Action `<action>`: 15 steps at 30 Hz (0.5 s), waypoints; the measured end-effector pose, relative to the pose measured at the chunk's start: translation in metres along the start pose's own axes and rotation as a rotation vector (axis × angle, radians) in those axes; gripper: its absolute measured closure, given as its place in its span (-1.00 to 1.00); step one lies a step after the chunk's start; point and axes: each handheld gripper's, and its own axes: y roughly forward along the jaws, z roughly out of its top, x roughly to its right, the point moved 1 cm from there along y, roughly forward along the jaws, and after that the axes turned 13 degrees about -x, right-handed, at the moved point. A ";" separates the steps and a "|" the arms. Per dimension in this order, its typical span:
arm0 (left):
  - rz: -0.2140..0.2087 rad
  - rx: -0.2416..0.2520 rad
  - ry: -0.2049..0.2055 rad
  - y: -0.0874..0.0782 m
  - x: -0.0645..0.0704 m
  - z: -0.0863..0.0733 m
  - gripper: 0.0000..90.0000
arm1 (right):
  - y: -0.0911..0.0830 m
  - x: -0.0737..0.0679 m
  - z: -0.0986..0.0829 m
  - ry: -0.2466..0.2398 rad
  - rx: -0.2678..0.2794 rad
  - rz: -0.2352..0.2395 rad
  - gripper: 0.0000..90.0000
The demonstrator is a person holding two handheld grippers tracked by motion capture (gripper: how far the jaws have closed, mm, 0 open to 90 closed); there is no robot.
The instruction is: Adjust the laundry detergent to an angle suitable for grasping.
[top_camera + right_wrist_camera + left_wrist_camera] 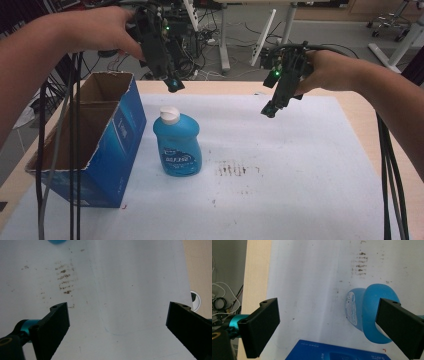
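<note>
Hovering with fingers spread wide and empty, the left gripper (172,84) hangs at twelve o'clock above the blue bottle (178,145) standing beside the box (120,135), likely approaching, needing descent onto it, while the right gripper (270,110) waits open.

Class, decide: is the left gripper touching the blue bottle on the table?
Apart. The high view shows the left gripper held in the air above and behind the blue bottle, with white mat visible between its tip and the bottle's white cap.
</note>
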 end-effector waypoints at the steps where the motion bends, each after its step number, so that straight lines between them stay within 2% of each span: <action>1: -0.001 0.003 -0.005 -0.001 0.001 0.000 -0.88 | 0.000 -0.001 0.000 0.005 -0.005 0.000 -0.91; 4: -0.001 0.010 -0.017 -0.002 0.001 0.000 -0.88 | -0.001 -0.004 -0.001 0.001 -0.007 0.002 -0.91; 15: -0.009 0.007 -0.015 -0.004 0.002 -0.001 -0.88 | -0.003 -0.003 -0.004 -0.004 0.001 -0.001 -0.91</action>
